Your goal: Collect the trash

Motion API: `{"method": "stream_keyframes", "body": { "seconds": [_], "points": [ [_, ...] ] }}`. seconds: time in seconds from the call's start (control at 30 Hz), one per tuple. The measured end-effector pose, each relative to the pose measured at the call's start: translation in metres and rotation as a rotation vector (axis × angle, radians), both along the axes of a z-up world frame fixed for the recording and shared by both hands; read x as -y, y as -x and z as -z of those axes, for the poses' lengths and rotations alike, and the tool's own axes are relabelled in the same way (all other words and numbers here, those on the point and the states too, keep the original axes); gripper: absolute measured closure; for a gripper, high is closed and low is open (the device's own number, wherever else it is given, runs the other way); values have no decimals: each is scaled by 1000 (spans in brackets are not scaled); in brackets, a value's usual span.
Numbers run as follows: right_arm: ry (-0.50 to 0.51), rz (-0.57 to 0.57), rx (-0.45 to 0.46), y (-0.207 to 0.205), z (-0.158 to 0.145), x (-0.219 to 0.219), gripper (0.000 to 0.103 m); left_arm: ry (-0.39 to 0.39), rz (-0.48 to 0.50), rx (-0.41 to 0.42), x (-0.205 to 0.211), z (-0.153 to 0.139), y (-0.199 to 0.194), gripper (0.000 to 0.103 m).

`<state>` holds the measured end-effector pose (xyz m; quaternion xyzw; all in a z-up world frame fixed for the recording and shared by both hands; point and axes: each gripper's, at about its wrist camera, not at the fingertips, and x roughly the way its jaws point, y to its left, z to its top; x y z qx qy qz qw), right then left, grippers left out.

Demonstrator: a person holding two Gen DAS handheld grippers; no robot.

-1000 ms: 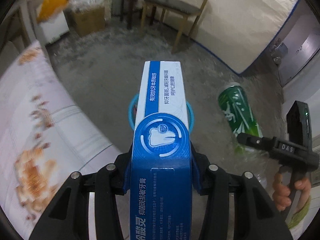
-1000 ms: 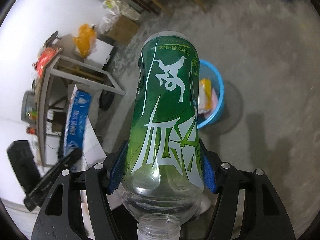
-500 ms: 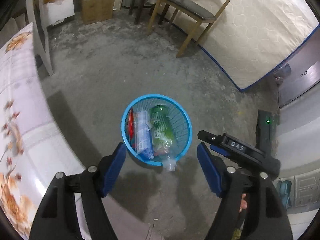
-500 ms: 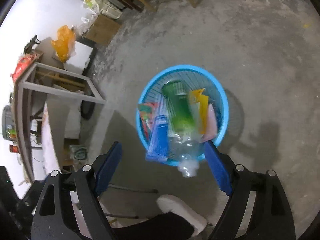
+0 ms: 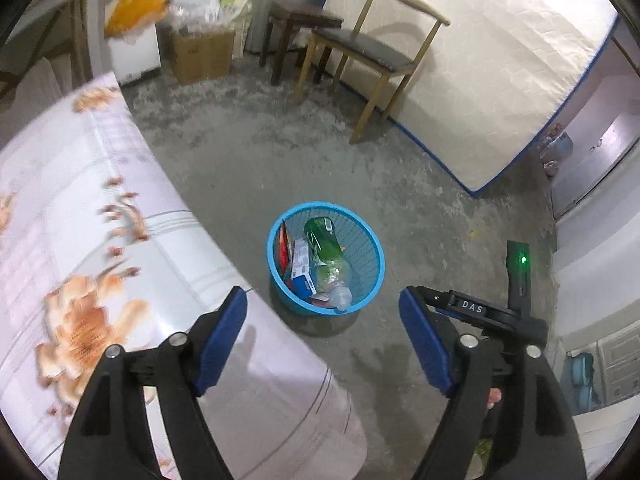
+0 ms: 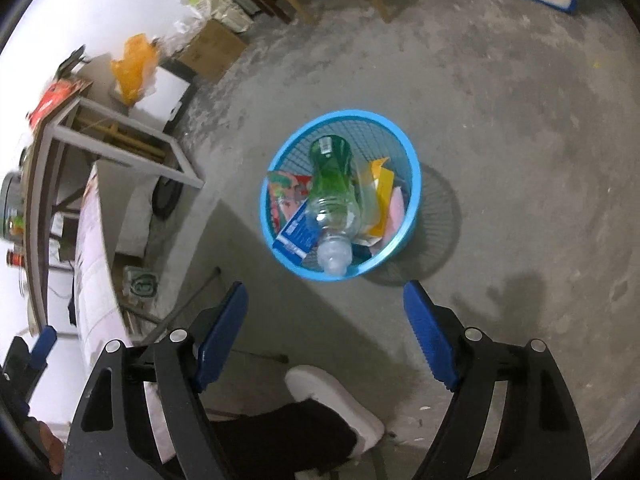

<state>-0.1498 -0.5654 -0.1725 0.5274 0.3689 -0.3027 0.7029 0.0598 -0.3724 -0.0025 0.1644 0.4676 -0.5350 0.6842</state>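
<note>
A blue mesh trash basket (image 5: 370, 242) stands on the concrete floor; it also shows in the right wrist view (image 6: 414, 178). In it lie a green-labelled plastic bottle (image 5: 325, 254) (image 6: 332, 188), a blue toothpaste box (image 5: 302, 270) (image 6: 296, 234) and several wrappers. My left gripper (image 5: 322, 322) is open and empty, above and short of the basket. My right gripper (image 6: 326, 314) is open and empty, also above the basket; its body shows at the right of the left wrist view (image 5: 486, 314).
A table with a floral cloth (image 5: 80, 240) is at my left. A wooden chair (image 5: 372, 50), a dark stool (image 5: 300, 26), a cardboard box (image 5: 202, 54) and a leaning mattress (image 5: 500, 64) line the back. The person's white shoe (image 6: 332, 394) is near the basket.
One second ago the left gripper held the toothpaste box and the right held the green bottle. Both let go; the items now lie in the basket. Both grippers have pulled back and up.
</note>
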Motion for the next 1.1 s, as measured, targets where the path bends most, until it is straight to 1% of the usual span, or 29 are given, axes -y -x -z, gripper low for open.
{"method": "stream_keyframes", "body": {
  "seconds": [0.1,0.17,0.27,0.33,0.5,0.57,0.77,0.87,1.0,1.1],
  "points": [
    [67,-35,9,-2,-22,-12,24,53,-1,31,-25,-17,7,19],
    [119,-65,23,-8,-38,-21,22,81,-14,51,-38,-26,12,12],
    [187,-108,48,-19,-62,-36,21,134,-39,68,-61,-40,17,6],
    [231,-137,66,-27,-79,-46,20,160,-67,74,-80,-48,18,6],
    [400,-212,114,-41,-132,-88,12,208,-169,72,-125,-61,18,6],
    [476,-237,120,-45,-152,-108,8,206,-208,92,-138,-65,18,6],
    [666,-295,135,-52,-196,-161,8,231,-331,174,-186,-77,20,6],
    [724,-301,139,-51,-209,-182,8,231,-388,202,-204,-78,23,6],
    [802,-272,114,-44,-221,-204,8,227,-490,239,-235,-80,29,6],
    [846,-278,111,-38,-225,-220,8,183,-577,292,-251,-78,36,6]
  ]
}}
